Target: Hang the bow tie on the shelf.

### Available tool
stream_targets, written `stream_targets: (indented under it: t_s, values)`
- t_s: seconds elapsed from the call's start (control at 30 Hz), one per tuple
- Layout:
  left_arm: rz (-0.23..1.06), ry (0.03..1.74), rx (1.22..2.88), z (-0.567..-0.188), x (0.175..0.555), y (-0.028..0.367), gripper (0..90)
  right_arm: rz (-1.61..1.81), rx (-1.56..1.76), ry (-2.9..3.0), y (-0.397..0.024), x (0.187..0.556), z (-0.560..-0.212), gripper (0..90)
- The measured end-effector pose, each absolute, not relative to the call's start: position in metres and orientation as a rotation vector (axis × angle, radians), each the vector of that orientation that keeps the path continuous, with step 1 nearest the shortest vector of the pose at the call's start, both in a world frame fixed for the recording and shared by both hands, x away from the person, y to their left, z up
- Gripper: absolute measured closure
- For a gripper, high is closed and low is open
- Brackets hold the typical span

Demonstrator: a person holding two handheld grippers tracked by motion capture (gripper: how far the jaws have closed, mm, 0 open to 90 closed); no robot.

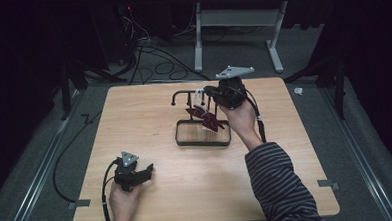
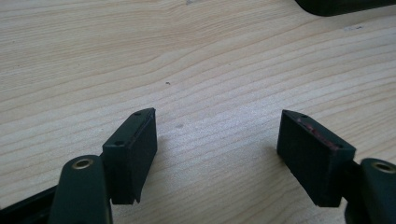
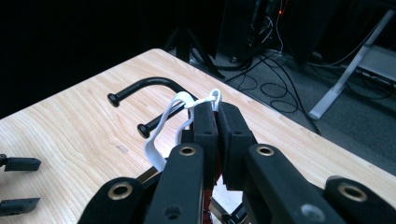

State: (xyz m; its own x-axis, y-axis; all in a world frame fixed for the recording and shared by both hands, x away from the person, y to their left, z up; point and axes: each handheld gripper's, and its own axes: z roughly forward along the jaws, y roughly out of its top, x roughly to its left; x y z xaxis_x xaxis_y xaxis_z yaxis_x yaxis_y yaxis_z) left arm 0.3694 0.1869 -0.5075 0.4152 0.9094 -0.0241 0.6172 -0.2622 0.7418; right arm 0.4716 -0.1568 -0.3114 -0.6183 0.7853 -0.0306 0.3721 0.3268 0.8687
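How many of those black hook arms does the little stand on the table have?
2. On the black stand, one curved arm ends in a knob at upper left; the second pokes out lower, behind the white strap pinched by the right gripper. More may be hidden.

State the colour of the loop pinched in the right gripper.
White: the loop shows best in the right gripper view, pinched by the right gripper.

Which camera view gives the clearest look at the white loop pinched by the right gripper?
The right gripper view: the white loop hangs close up beside the shut right gripper, near the black stand. The high view shows it as a small white speck. The left gripper view looks at the table.
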Motion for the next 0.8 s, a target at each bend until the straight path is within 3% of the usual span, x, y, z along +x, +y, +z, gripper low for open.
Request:
stream_targets:
  t_s: [0.8]
  values:
    - [0.546, 1.292, 1.979, -0.508, 0.37, 0.187, 29.2, 1.198, 0.963, 2.196, -0.143, 0.466, -0.314, 88.5]
